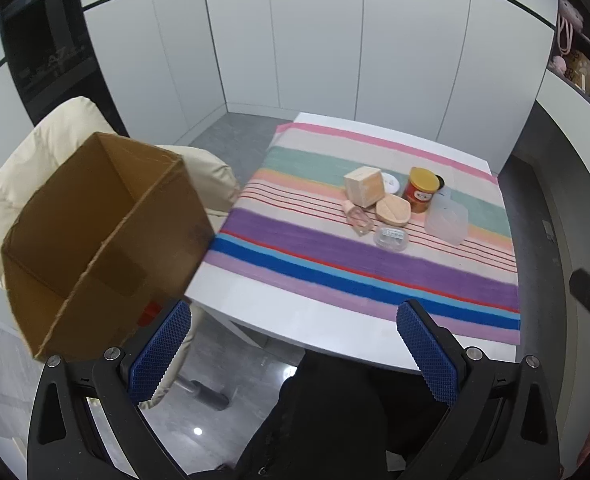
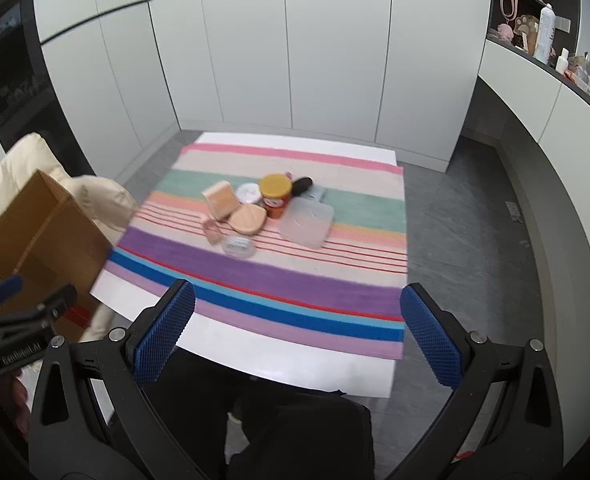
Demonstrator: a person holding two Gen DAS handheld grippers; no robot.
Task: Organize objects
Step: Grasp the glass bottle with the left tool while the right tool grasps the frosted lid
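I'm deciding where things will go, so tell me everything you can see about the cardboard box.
The cardboard box is plain brown corrugated board, open-topped and looks empty inside, with a red patch low on one side. It sits tilted off the table's left edge, in front of a cream padded chair. Whether the left gripper, jaws open, touches it is unclear.

White table (image 2: 255, 364) carries striped cloth (image 2: 315, 296); small containers clustered on cloth near centre.

White cupboard doors (image 2: 295, 60) cover the walls, crossed by a thin black line. The floor (image 2: 475, 220) is grey. A white table (image 1: 335, 332) wears a striped cloth (image 2: 295, 288). A cream chair (image 1: 35, 152) stands beside it. A shelf (image 2: 535, 40) holds small things.
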